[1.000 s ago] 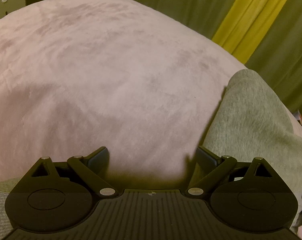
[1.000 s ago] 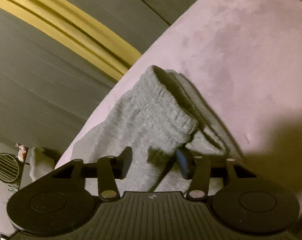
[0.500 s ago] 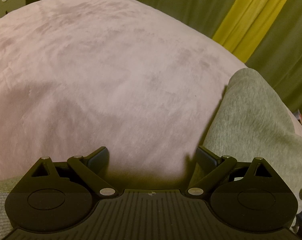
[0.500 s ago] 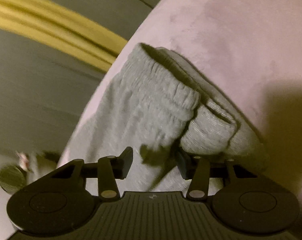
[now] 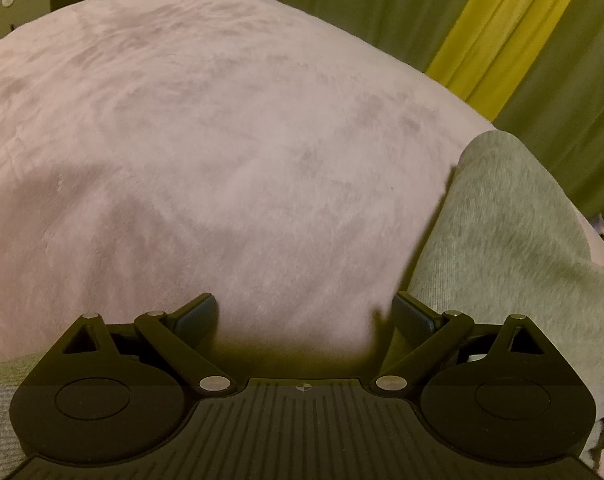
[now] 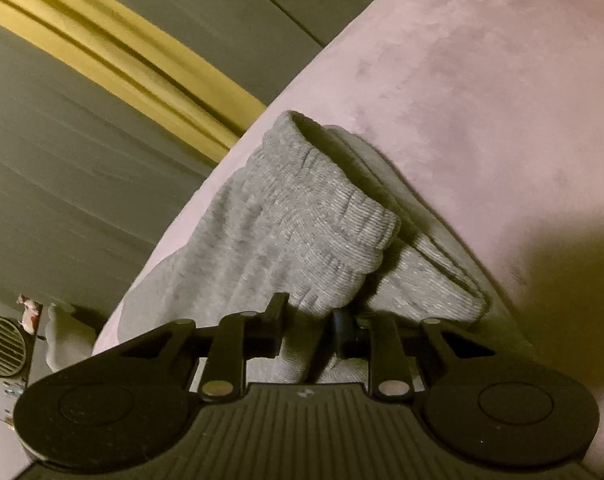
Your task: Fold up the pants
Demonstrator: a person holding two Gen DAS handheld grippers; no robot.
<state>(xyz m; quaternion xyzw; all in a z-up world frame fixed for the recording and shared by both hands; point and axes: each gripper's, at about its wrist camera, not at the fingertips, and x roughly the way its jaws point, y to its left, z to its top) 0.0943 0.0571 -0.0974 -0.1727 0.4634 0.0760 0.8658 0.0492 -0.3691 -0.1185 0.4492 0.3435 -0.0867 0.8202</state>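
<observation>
Left wrist view: the left tool has its jaws spread wide and holds nothing; only the pink bed cover shows between them. The grey pants lie along the right side of this frame, running up toward the bed's far edge, with a further strip of grey cloth at the lower left corner. The right fingertip sits just beside the cloth edge; contact cannot be confirmed.

Right wrist view: the right tool has its jaws drawn in on a bunched fold of the pants at centre frame, pinching the cloth. The ribbed cuff stands raised above a second layer lying flat on the bed cover. Olive and yellow curtains fill the upper left.

Judgement: the step in hand appears to be seizing a leg end ahead of a fold. The next move calls for the left tool to take a matching hold, then both to carry the cloth over evenly.
</observation>
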